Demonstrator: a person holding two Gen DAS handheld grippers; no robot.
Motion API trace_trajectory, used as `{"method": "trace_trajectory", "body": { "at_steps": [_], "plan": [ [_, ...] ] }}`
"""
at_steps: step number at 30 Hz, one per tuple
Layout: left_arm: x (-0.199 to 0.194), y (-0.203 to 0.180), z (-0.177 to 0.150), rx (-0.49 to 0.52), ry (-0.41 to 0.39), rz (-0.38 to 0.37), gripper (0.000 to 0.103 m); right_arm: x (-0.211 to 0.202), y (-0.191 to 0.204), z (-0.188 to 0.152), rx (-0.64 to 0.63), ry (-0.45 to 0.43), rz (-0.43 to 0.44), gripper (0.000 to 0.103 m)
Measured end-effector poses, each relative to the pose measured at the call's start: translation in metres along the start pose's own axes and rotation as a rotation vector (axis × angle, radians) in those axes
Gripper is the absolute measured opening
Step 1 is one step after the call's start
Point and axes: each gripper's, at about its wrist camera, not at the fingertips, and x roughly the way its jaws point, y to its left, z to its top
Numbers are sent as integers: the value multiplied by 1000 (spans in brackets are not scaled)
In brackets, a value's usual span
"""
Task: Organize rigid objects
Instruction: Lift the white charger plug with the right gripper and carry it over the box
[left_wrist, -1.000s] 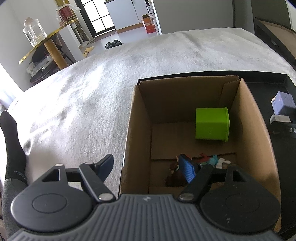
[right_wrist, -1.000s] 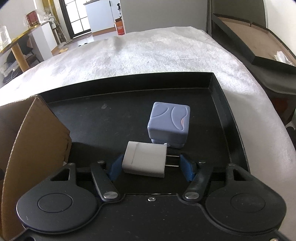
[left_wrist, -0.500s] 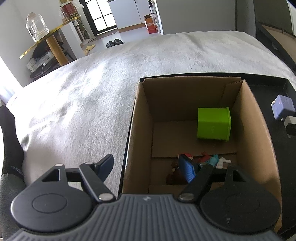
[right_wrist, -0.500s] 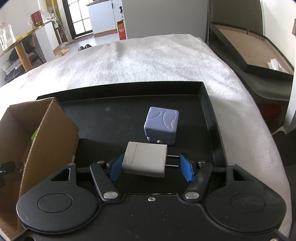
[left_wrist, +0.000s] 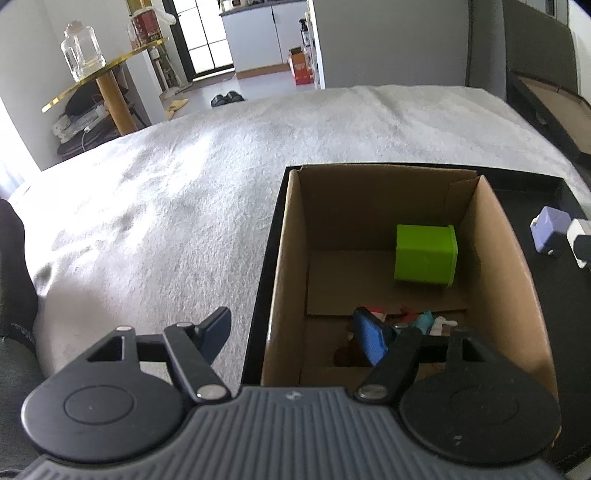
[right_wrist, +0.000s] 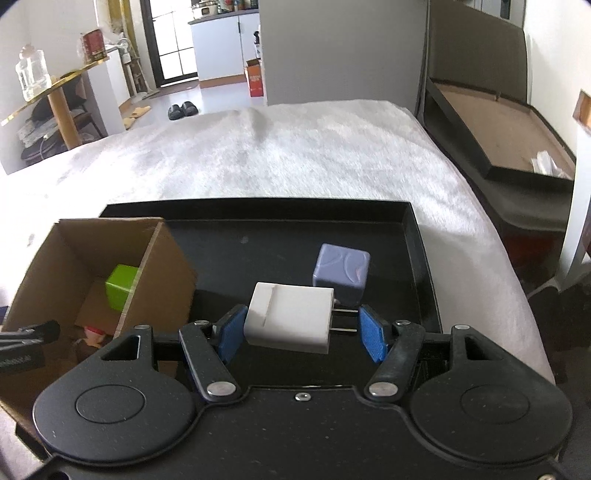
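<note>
My right gripper (right_wrist: 301, 328) is shut on a white charger plug (right_wrist: 290, 321), one pad on its body and the other on its prongs, held above the black tray (right_wrist: 280, 236). A lavender cube (right_wrist: 341, 273) rests on the tray just behind it. To the left stands an open cardboard box (right_wrist: 162, 266) with a green block (right_wrist: 120, 284) inside. In the left wrist view my left gripper (left_wrist: 293, 336) straddles the box's left wall (left_wrist: 291, 258). Its jaws are closing, and the pads do not touch the wall. The green block (left_wrist: 424, 254) and small toys (left_wrist: 417, 317) lie on the box floor.
Tray and box sit on a white fuzzy blanket (left_wrist: 184, 206). A gold side table with a glass jar (left_wrist: 79, 51) stands far left. A dark open case (right_wrist: 498, 140) lies to the right. A person's dark-socked leg (left_wrist: 14, 266) is at the left edge.
The right gripper has risen with the charger plug off the tray, leaving the lavender cube behind. The left gripper has stayed over the box wall, its fingers slightly nearer together.
</note>
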Motion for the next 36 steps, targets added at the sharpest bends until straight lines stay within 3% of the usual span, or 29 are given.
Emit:
{"method": "trace_trajectory", "body": {
  "at_steps": [6, 11, 17, 36],
  "plan": [
    [-2, 3, -7, 9, -23, -15, 59, -14, 23, 4, -64, -40, -25, 63],
    [-1, 8, -10, -4, -21, -33, 32, -21, 42, 8, -85, -56, -5, 63],
    [-1, 12, -13, -13, -30, -46, 13, -30, 65, 12, -129, -78, 32, 63],
    [-2, 24, -18, -45, -53, -95, 9, -34, 119, 11, -279, -105, 186, 63]
  ]
}}
